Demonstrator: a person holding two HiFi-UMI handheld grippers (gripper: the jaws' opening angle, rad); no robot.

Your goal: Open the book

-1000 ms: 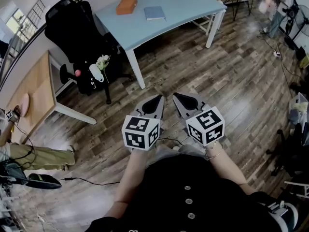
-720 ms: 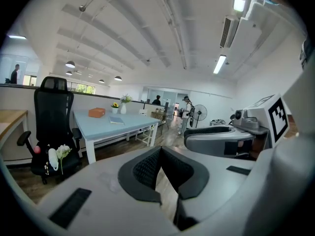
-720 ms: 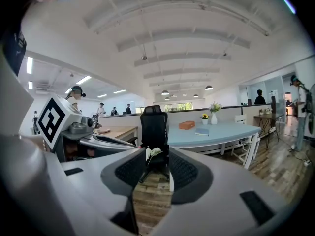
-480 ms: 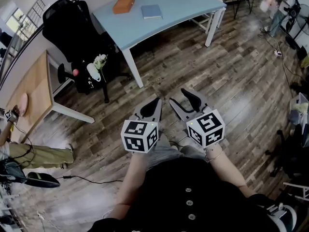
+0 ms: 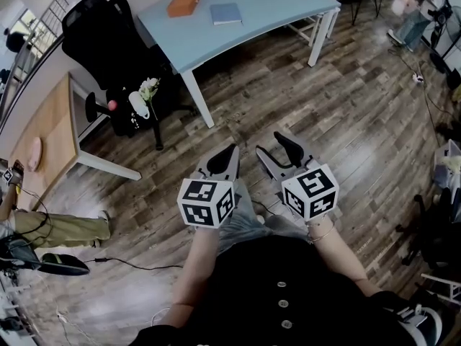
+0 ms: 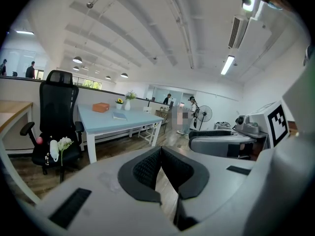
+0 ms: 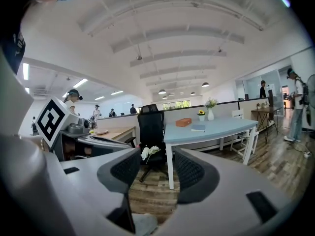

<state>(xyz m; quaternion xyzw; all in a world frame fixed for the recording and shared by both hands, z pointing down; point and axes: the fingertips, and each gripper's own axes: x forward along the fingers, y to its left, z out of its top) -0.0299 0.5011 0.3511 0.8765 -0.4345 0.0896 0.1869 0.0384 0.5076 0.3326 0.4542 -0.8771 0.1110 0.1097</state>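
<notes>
The book (image 5: 226, 13) is a thin pale-blue volume lying closed on the light-blue table (image 5: 274, 9) at the far end of the room; it also shows as the book (image 7: 198, 128) and the book (image 6: 119, 115) in the two gripper views. Both grippers are held over the wooden floor, well short of the table. My left gripper (image 5: 227, 158) is shut, its jaws meeting at the tips with nothing between them. My right gripper (image 5: 277, 148) stands open and empty.
An orange box (image 5: 184, 1) lies on the table left of the book, with a flower vase (image 7: 210, 113) behind. A black office chair (image 5: 108, 56) carrying white flowers stands left of the table. A wooden desk (image 5: 50, 143) sits further left. People stand in the background.
Both grippers have risen slightly and the view has shifted a little towards the table. The right gripper's jaws have spread apart; the left stays shut.
</notes>
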